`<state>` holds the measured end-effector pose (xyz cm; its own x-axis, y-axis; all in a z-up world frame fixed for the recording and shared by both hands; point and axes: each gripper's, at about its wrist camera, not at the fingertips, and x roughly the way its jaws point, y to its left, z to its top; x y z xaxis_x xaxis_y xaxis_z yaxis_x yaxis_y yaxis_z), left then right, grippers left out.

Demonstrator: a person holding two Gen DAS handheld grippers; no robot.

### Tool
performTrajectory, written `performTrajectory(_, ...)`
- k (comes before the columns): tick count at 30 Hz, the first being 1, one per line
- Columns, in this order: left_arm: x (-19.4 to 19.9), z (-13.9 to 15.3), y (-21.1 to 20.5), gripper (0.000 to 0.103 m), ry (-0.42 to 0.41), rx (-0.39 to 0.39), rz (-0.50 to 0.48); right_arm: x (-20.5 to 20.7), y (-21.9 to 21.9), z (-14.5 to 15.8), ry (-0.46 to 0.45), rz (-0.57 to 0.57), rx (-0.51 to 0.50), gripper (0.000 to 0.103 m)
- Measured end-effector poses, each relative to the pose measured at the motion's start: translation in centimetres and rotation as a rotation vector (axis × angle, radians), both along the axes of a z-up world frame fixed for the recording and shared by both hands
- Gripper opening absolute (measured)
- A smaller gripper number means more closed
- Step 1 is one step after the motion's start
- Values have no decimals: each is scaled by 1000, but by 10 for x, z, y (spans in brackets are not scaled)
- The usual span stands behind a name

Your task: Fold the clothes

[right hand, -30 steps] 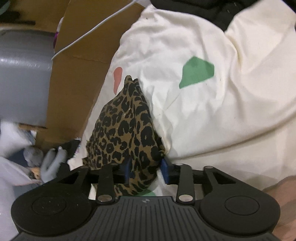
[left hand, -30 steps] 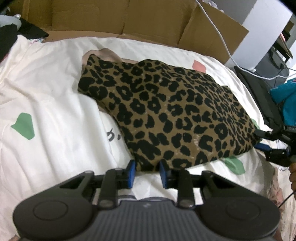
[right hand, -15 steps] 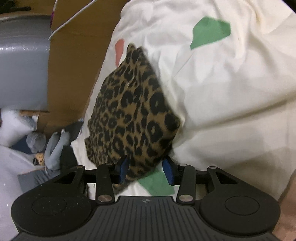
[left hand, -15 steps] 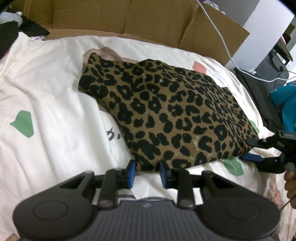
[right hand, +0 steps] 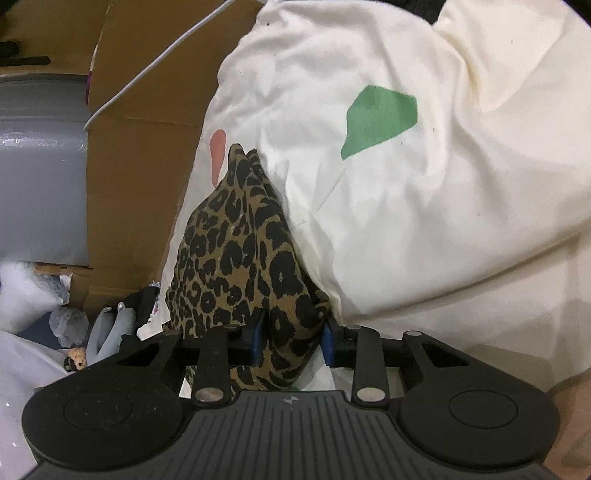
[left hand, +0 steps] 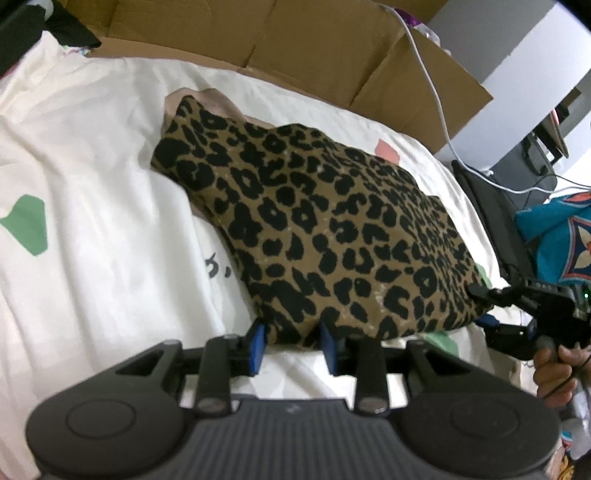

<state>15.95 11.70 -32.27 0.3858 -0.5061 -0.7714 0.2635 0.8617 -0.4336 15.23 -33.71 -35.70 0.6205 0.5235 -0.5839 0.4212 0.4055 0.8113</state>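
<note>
A folded leopard-print garment (left hand: 325, 229) lies on the cream bedsheet (left hand: 92, 192). In the left wrist view my left gripper (left hand: 291, 339) sits at its near edge; the hem fills the gap between the blue pads (left hand: 256, 343), and the jaws are opening slightly. My right gripper (left hand: 484, 306) holds the garment's right corner, with a hand behind it. In the right wrist view the right gripper (right hand: 291, 336) is closing, and a bunched corner of the leopard-print garment (right hand: 236, 251) is pressed between its pads.
Flattened cardboard (left hand: 314, 40) with a white cable (left hand: 432, 96) borders the bed's far side. Dark clothing (left hand: 66, 22) lies at the far left. A teal printed cloth (left hand: 554, 236) and black gear lie to the right. Bags and clutter (right hand: 66, 317) lie beside the bed.
The right gripper's pads stood wider around the garment corner half a second ago; now they squeeze a narrower bunch of it. The left gripper stays at the near hem.
</note>
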Motion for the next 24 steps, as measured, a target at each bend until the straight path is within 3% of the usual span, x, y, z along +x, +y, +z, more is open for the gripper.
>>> performTrajectory(3,1,-8,1,30,14,-22,13,1,4,-3,1,8,13,32)
performTrajectory(5,2,-10,3,18,25,-32,26,4,7,-1,-4,23,-20,15)
performTrajectory(8,3,-8,5,11,35,-53,35,5,9,5,-31,46,-45,11)
performTrajectory(16,1,7,14,8,58,-84,54,0,12,17,-44,68,-38,9)
performTrajectory(24,-5,16,22,8,98,-60,34,-19,20,18,-14,137,-25,9)
